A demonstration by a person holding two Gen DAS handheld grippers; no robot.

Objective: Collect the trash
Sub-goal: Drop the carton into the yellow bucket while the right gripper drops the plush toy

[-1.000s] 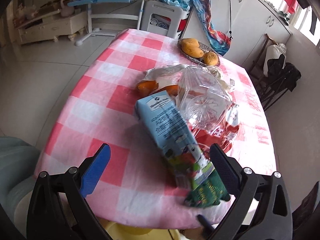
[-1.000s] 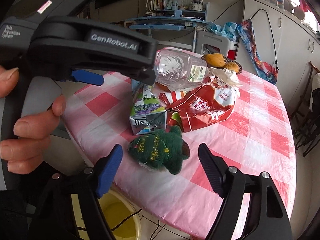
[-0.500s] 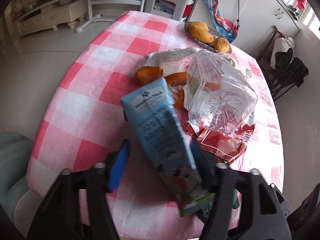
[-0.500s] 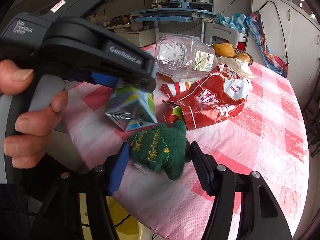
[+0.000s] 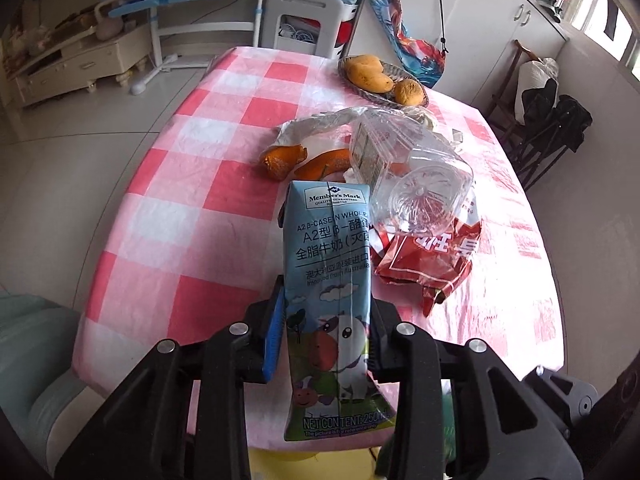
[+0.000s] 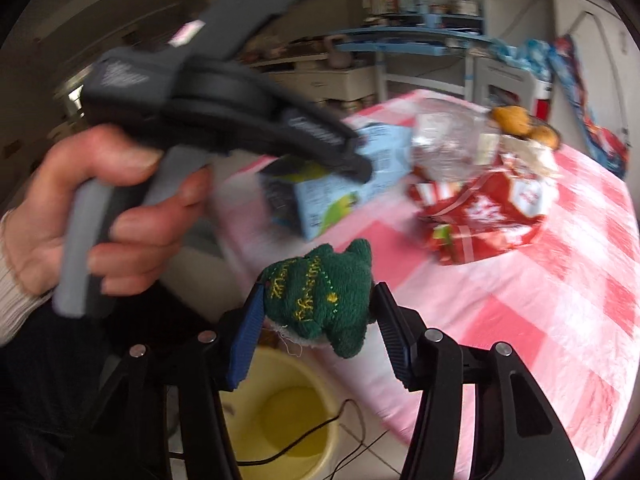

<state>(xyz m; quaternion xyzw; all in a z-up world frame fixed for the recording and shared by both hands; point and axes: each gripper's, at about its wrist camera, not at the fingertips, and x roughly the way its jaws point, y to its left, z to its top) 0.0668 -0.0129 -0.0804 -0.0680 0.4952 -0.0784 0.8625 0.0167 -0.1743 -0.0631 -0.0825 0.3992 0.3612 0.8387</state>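
the left gripper [image 5: 326, 322] has its jaws clamped on the lower half of a blue milk carton [image 5: 330, 292], which stands lengthwise between the fingers with its printed top end pointing out over the table [image 5: 192, 184]; in the right wrist view the same carton [image 6: 340, 192] appears blurred, lifted off the pink-and-white checked cloth near the table's near edge, under the dark body of the left gripper and the hand [image 6: 100, 216] that squeezes its handle. the right gripper [image 6: 318, 316] has its jaws pressed against both sides of a green knitted toy [image 6: 320, 292] with yellow stitching, held off the table just past the edge, with a yellow bin [image 6: 288, 412] on the floor below it and a thin black cable crossing the bin's rim. on the table beyond the carton lie a crushed clear plastic bottle [image 5: 416, 176], resting partly on a red snack bag [image 5: 424, 256], and orange peels [image 5: 304, 160] beside a crumpled clear wrapper [image 5: 320, 124]; these sit bunched in the middle to right part of the table. a shallow dish of fruit [image 5: 380, 78] stands at the far edge. the left half of the cloth is bare checks out to its rounded rim, with pale floor tiles beyond. dark chairs [image 5: 548, 128] stand close to the table's right side.
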